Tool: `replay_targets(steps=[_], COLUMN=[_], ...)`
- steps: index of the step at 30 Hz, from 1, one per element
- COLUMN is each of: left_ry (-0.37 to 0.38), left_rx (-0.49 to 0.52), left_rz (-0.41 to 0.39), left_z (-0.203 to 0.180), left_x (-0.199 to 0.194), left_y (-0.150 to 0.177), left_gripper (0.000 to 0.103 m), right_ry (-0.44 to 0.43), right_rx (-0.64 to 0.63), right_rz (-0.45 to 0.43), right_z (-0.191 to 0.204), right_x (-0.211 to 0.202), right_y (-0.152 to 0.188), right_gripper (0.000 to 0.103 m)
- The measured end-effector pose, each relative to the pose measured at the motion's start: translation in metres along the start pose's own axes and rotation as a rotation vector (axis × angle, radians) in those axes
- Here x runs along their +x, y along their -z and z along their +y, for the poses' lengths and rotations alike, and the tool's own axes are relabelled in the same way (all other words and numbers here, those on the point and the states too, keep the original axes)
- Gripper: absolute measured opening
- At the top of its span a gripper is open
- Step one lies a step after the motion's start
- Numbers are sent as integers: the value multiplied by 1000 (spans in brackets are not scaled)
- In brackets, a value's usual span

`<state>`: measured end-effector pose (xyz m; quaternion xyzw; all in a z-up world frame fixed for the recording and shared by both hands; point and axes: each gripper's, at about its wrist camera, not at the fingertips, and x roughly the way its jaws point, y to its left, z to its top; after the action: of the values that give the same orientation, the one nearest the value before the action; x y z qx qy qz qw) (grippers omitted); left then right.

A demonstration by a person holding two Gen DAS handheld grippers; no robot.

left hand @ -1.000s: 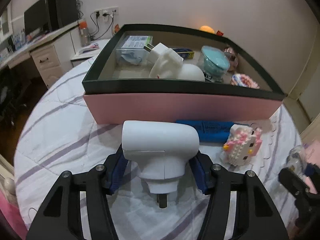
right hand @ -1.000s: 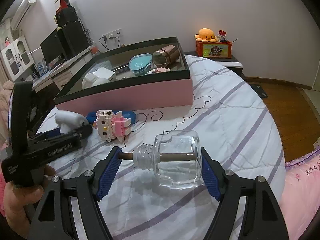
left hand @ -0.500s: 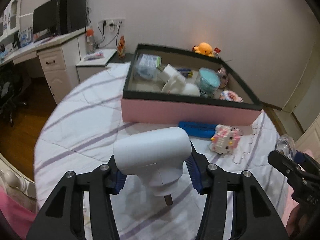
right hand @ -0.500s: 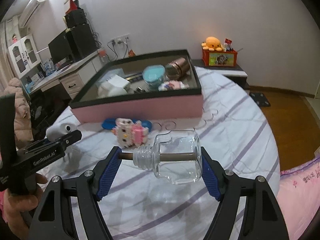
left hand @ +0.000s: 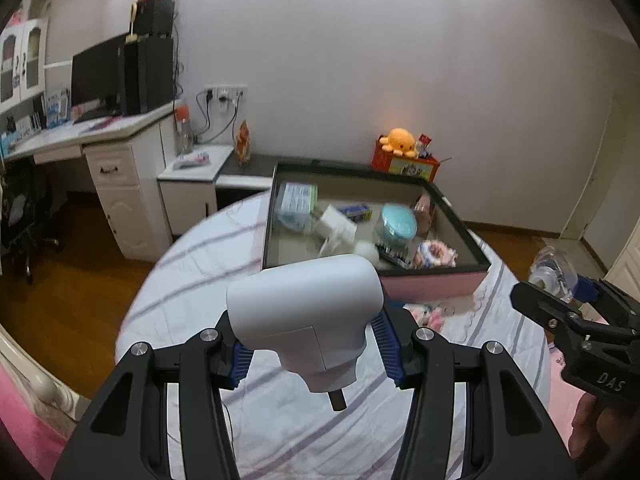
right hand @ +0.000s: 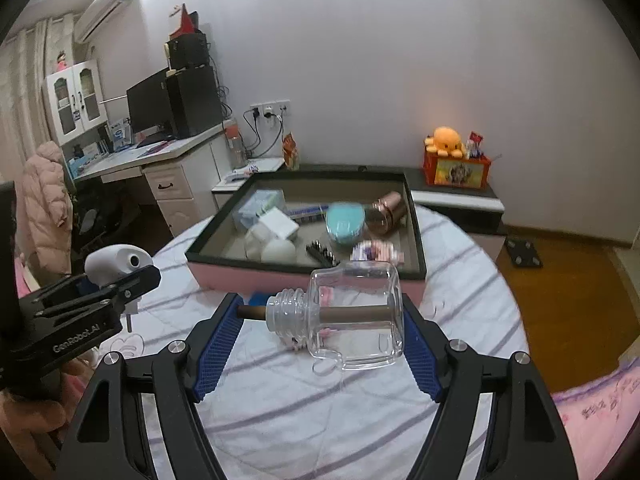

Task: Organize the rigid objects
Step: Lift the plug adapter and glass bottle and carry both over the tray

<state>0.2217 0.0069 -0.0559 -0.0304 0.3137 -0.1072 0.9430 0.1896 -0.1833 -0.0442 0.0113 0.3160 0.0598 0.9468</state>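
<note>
My right gripper (right hand: 320,344) is clamped on a clear glass bottle (right hand: 352,320), which lies sideways between the blue pads (right hand: 216,356) with a brown rod (right hand: 352,313) running through its neck. Beyond it sits the pink box (right hand: 304,276) with its dark rim, holding a teal-lidded jar (right hand: 345,222) and white pieces, somewhat blurred. At left, my left gripper (right hand: 120,284) carries a white plug-shaped object (right hand: 116,260) above the striped bedspread (right hand: 460,264).

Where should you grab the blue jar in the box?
Probably by its round sides just under the lid, coming straight down from above. The jar stands upright, and the box walls block a sideways reach. The cup crowds its right side, so place the fingers front and back.
</note>
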Motion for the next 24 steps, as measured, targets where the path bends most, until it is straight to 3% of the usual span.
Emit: replay_targets(steps=[11, 18, 24], left_ry=[13, 8, 4], left_rx=[42, 47, 42], left_rz=[-37, 39, 124], left_z=[-17, -21, -23], left_x=[25, 93, 147], left_y=[-55, -76, -71], left_gripper=[52, 53, 53], right_ry=[10, 34, 31], right_rx=[-37, 4, 66], right_rz=[-7, 109, 209], right_z=[-13, -41, -63], right_x=[30, 107, 160], right_y=[-59, -84, -78], right_gripper=[76, 76, 76])
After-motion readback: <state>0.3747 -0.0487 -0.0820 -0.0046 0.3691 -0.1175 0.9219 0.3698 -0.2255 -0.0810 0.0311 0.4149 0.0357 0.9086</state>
